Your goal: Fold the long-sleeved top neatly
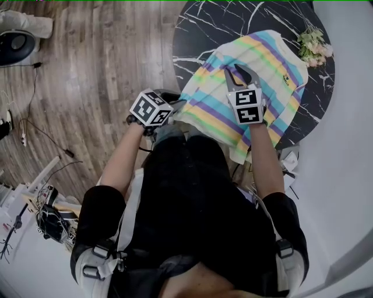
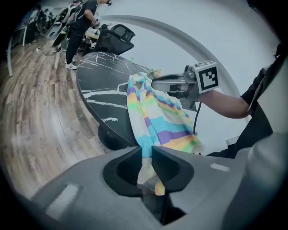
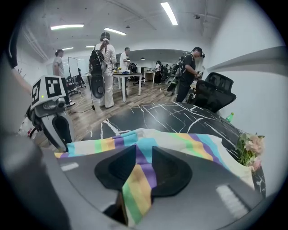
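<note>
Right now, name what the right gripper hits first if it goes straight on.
The right gripper grips the top; straight on it likely meets more of it, spread on the table.

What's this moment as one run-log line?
left claw: shut on top | right claw: shut on top | top: partly on table

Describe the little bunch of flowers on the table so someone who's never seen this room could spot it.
Find the round black marble table with a pastel striped top lying on it. At the table's rim, past the top's far right corner, lies the bunch of flowers. Its pink and cream blooms and green leaves set it apart from the flat cloth.
</note>
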Available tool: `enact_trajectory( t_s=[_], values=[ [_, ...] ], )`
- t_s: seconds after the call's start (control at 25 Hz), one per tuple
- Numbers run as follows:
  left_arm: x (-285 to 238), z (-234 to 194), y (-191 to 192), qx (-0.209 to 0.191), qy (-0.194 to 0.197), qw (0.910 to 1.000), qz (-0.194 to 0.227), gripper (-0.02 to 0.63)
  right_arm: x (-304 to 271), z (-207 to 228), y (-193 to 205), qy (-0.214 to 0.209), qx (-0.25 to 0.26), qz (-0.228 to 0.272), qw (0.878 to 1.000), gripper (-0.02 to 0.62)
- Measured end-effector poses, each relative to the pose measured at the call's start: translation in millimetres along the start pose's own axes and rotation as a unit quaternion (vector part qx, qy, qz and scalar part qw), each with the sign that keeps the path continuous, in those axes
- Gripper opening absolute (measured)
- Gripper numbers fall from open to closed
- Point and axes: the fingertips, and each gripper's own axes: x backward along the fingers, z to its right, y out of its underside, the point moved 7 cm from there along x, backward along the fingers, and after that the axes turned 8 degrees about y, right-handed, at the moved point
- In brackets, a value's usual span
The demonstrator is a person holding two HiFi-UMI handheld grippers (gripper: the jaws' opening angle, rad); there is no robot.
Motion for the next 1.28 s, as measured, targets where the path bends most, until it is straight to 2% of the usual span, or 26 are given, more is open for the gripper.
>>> enact_trajectory(
  t_s=[0.16,0.28,0.52,0.8,0.88,1.0,1.16,1.28],
  values=[
    [18,5,-20,-0.024,-0.040,0.9988,-0.017,0.061,6,12,-4,0.000,-0.012,0.006,1.000,0.117],
    [42,-1,-42,-0.044,-0.092,0.9945,-0.020,0.058,4,26,-11,0.000,-0.023,0.013,1.000,0.114],
    [81,-33,-90,-0.120,-0.193,0.9729,-0.045,0.055,-2,47,-26,0.012,-0.031,0.018,0.999,0.107],
    [118,-85,-136,-0.170,-0.203,0.9636,-0.033,0.054,-15,38,-37,0.068,-0.070,-0.015,0.995,0.106],
    [130,-97,-151,-0.201,-0.212,0.9555,-0.039,0.054,-15,31,-42,0.085,-0.082,-0.025,0.993,0.106],
    [143,-112,-176,-0.262,-0.221,0.9379,-0.051,0.054,-16,27,-51,0.113,-0.096,-0.034,0.988,0.106],
    [154,-122,-209,-0.321,-0.215,0.9196,-0.069,0.054,-10,25,-72,0.145,-0.116,-0.026,0.982,0.106],
    [162,-125,-238,-0.364,-0.221,0.9017,-0.076,0.054,-6,27,-86,0.160,-0.127,-0.020,0.979,0.106]
  ],
)
